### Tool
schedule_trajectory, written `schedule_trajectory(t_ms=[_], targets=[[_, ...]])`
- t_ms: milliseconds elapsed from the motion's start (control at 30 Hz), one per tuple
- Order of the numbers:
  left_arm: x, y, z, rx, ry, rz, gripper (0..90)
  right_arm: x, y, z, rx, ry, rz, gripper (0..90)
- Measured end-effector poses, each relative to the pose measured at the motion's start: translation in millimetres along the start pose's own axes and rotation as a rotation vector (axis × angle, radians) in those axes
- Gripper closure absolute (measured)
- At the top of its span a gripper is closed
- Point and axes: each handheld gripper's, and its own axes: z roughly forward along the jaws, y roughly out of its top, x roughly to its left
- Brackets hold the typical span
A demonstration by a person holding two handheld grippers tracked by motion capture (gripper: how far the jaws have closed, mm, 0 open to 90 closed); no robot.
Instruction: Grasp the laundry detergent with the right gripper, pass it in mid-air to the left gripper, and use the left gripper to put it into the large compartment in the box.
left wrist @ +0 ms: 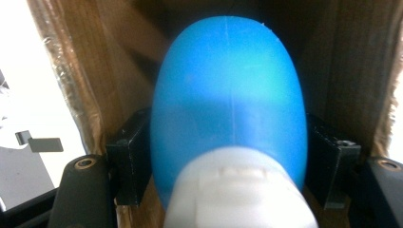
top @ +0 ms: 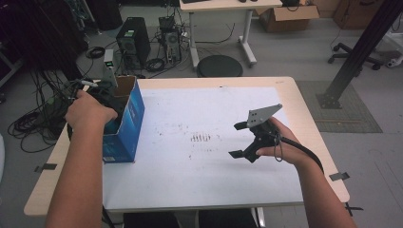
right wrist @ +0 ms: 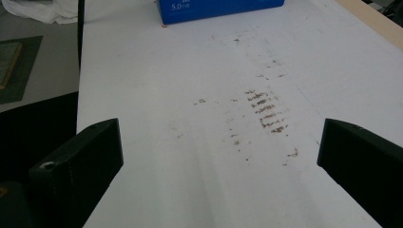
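My left gripper point(left wrist: 229, 152) reaches down into an open blue cardboard box point(top: 124, 124) at the table's left edge. It is shut on a smooth blue egg-shaped object point(left wrist: 228, 90) with a white ribbed end point(left wrist: 237, 190) toward the camera. The box's brown inner walls point(left wrist: 71, 71) surround it. In the high view the hand covers most of this gripper point(top: 102, 97). My right gripper point(top: 235, 140) hovers over the right half of the white sheet, open, with nothing between its jaws point(right wrist: 221, 156). The blue box point(right wrist: 218, 9) lies far ahead of it.
Rust-brown scuff marks point(top: 200, 137) dot the middle of the white sheet point(top: 190, 166) covering the wooden table point(top: 304, 109). Beyond the far edge stand computer towers point(top: 133, 40), tangled cables, a round black stool point(top: 219, 65) and another desk.
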Motion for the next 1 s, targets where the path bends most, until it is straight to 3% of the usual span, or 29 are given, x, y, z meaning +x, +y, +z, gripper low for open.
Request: schedule_trajectory(t_ms=[400,1000], targets=[[-3.5,-8.9,-23.3,-0.033,0.019,-0.012,28.5,1.6,2.5,-0.8,-0.016,0.004,-0.013,1.4],[-15.6,-23.6,-55.4,-0.068,0.038,-0.005,15.4,6.9,9.1,-11.4,-0.032,0.002,-0.035,1.4]])
